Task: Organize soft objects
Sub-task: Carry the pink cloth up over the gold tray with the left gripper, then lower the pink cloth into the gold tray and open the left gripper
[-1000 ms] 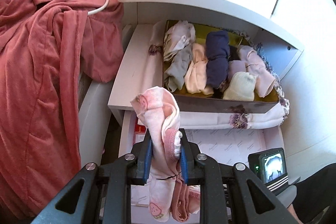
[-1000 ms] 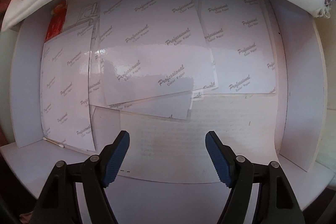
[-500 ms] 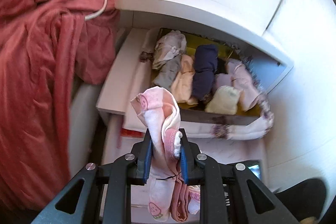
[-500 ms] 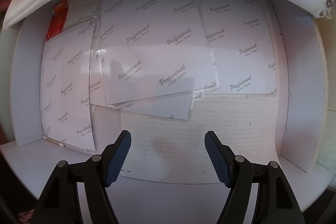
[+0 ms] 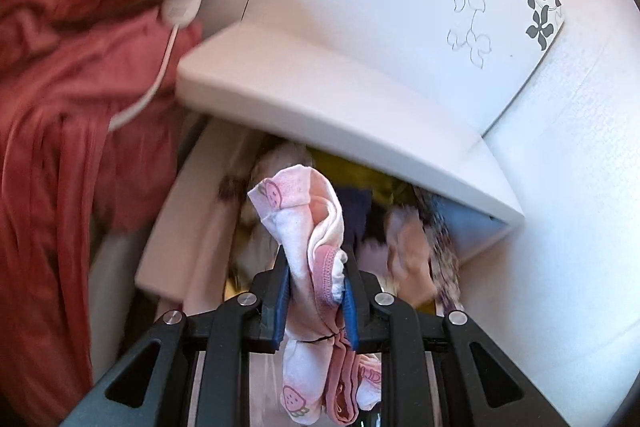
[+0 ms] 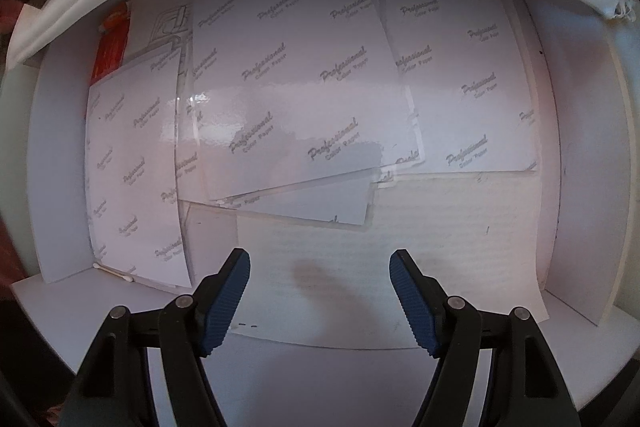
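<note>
Left claw grips pink sock bundle; right claw gapes empty over paper sheets

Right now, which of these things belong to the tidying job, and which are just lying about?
Part of the job:
- pink strawberry garment, pinched in the left gripper
- folded clothes on the shelf behind

Lying about:
- red robe
- white cord
- printed paper sheets
- cotton swab

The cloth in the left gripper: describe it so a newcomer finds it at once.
Below the white shelf, the left gripper is shut on a bunched garment. It is pale pink and white with strawberry prints and a darker pink trim, unlike the plain red fabric hanging beside it.
</note>
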`<state>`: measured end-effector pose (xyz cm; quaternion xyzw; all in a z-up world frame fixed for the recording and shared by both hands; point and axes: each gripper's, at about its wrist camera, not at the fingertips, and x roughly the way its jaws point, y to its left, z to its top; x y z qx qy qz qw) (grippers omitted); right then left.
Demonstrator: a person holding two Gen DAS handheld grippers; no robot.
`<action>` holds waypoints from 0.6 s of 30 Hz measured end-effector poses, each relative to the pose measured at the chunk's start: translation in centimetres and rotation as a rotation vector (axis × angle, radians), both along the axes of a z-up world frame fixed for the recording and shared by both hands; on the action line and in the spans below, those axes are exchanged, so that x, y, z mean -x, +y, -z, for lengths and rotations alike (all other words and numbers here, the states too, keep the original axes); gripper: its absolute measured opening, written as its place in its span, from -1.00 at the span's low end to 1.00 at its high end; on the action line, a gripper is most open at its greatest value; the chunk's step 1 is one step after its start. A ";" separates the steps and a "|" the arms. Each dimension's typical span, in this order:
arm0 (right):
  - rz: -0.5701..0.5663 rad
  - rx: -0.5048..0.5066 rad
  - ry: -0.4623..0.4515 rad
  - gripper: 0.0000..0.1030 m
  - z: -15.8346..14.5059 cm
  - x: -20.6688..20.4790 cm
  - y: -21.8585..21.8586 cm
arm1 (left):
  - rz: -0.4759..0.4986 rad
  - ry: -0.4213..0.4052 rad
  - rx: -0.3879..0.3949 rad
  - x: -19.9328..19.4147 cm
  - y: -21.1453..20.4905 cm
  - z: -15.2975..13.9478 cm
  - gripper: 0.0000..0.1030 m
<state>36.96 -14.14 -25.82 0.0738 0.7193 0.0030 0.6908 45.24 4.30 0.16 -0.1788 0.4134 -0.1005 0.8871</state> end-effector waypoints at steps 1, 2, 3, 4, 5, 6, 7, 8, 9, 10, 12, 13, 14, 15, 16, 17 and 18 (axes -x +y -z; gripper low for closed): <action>0.003 -0.003 0.001 0.43 0.1 0.0 -0.1 | -0.006 -0.011 -0.012 -0.7 -0.4 -0.2 -0.58; 0.004 -0.009 0.003 0.43 0.1 -0.1 -0.1 | -0.007 -0.018 -0.023 -1.3 -0.7 -0.3 -0.58; 0.007 -0.012 0.005 0.43 0.2 -0.1 -0.2 | -0.007 -0.024 -0.042 -2.0 -1.1 -0.2 -0.58; 0.011 -0.016 0.006 0.43 0.3 -0.2 -0.1 | -0.007 -0.026 -0.059 -2.5 -1.5 -0.1 -0.58; 0.013 -0.021 0.008 0.43 0.4 -0.2 -0.2 | -0.002 -0.030 -0.081 -3.1 -1.9 0.2 -0.58; 0.017 -0.026 0.010 0.43 0.4 -0.2 -0.2 | 0.002 -0.031 -0.096 -3.7 -2.3 0.4 -0.58; 0.020 -0.033 0.012 0.43 0.5 -0.2 -0.3 | 0.003 -0.029 -0.112 -4.4 -2.7 0.8 -0.58; 0.022 -0.038 0.013 0.43 0.5 -0.3 -0.3 | 0.002 -0.028 -0.121 -4.9 -2.9 1.1 -0.58; 0.023 -0.043 0.015 0.43 0.6 -0.3 -0.3 | -0.003 -0.027 -0.130 -5.3 -3.1 1.5 -0.58; 0.025 -0.046 0.016 0.43 0.6 -0.4 -0.2 | -0.006 -0.027 -0.135 -5.8 -3.3 1.8 -0.58; 0.029 -0.053 0.018 0.43 0.8 -0.4 -0.2 | -0.003 -0.023 -0.147 -6.6 -3.8 2.7 -0.57; 0.031 -0.058 0.020 0.43 0.9 -0.4 -0.3 | 0.001 -0.018 -0.157 -6.8 -4.1 3.2 -0.57; 0.034 -0.061 0.022 0.43 1.0 -0.4 -0.2 | 0.007 -0.011 -0.163 -7.1 -4.3 3.7 -0.57; 0.037 -0.064 0.023 0.43 1.0 -0.5 -0.3 | 0.012 -0.003 -0.170 -7.1 -4.5 4.3 -0.57; 0.039 -0.065 0.024 0.43 1.1 -0.5 -0.3 | 0.020 0.009 -0.179 -7.3 -4.8 5.1 -0.57; 0.040 -0.068 0.024 0.43 1.2 -0.6 -0.2 | 0.024 0.018 -0.184 -7.6 -5.0 5.6 -0.57; 0.040 -0.069 0.024 0.43 1.2 -0.5 -0.1 | 0.028 0.028 -0.189 -7.6 -5.1 6.2 -0.57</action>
